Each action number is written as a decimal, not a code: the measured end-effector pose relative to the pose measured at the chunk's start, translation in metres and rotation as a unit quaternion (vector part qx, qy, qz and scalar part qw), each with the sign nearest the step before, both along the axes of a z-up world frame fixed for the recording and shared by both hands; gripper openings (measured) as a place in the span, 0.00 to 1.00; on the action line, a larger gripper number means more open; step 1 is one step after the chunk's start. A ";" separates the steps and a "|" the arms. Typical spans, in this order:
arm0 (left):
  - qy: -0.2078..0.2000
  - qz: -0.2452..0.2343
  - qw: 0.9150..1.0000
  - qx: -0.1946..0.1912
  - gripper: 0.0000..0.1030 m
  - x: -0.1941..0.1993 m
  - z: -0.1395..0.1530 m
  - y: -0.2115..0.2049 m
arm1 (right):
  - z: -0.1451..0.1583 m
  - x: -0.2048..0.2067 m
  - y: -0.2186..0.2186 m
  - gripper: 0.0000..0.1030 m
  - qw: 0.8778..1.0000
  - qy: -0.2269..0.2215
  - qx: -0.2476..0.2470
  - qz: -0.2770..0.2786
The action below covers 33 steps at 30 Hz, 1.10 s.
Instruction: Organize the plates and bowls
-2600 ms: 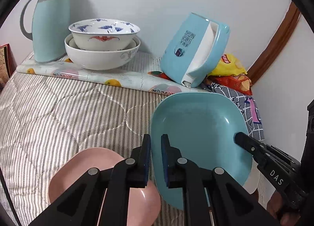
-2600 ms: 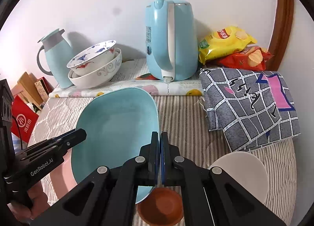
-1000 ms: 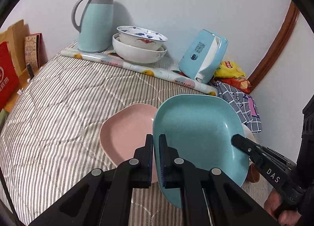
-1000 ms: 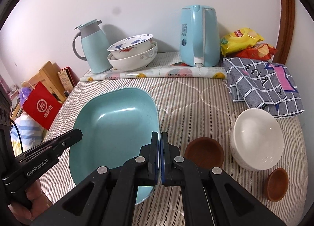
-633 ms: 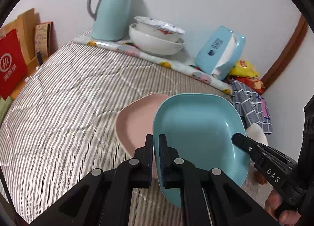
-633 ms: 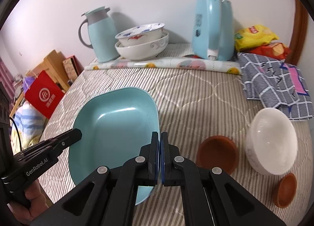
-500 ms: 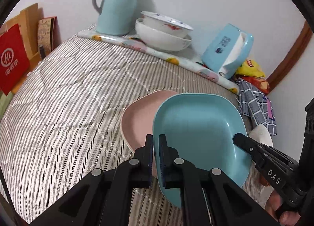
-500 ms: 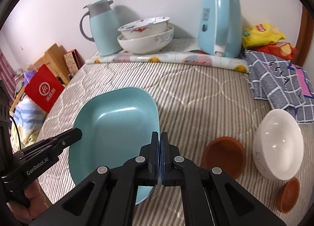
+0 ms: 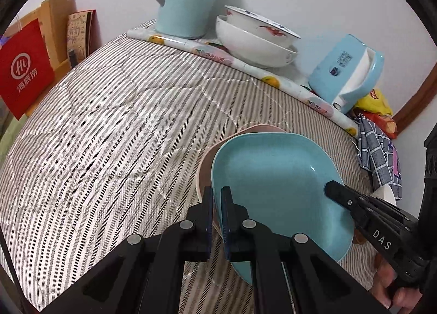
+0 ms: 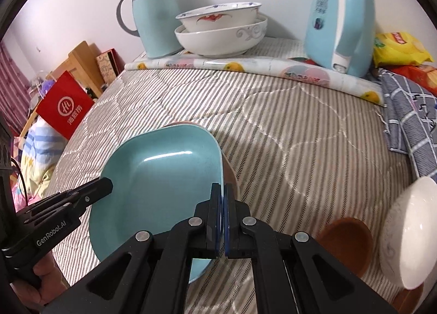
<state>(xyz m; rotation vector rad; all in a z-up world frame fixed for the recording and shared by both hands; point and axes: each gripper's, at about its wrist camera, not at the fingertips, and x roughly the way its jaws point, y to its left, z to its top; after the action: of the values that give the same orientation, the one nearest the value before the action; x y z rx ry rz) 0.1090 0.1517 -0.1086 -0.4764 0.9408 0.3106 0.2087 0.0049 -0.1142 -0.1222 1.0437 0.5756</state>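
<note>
Jaws of both grippers clamp opposite rims of the blue plate (image 9: 273,177), held level.

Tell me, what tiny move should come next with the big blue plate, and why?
Probably lower it straight down. The left hand-held gripper and right hand-held gripper each pinch an opposite rim of the square teal plate, which is above the pink plate on the striped quilt. So stacking looks like the next step.

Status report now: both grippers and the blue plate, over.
Left gripper, right gripper both shut on blue plate. Plate above pink plate. Nothing in the way.
</note>
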 end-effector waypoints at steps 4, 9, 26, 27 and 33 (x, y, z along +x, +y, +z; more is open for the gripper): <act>-0.001 0.004 1.000 -0.001 0.07 0.000 -0.001 0.003 | -0.004 0.009 0.006 0.02 1.000 0.006 0.002 0.006; 0.000 0.007 1.000 -0.007 0.08 0.001 -0.003 0.006 | -0.008 0.016 0.011 0.03 1.000 0.012 0.000 0.011; -0.002 -0.002 1.000 -0.021 0.21 0.002 -0.001 0.000 | 0.006 0.008 0.003 0.20 1.000 -0.011 -0.002 0.006; -0.001 -0.003 1.000 -0.020 0.25 0.001 -0.001 0.000 | 0.009 0.007 0.001 0.26 1.000 -0.013 -0.002 0.003; 0.000 -0.020 1.000 -0.015 0.38 -0.002 0.004 -0.013 | 0.021 -0.005 -0.017 0.28 1.000 -0.017 0.010 -0.013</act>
<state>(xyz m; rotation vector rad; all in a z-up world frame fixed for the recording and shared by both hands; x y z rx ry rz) 0.1071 0.1388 -0.1045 -0.4843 0.9557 0.2610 0.2042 -0.0121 -0.0936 -0.1003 1.0043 0.5590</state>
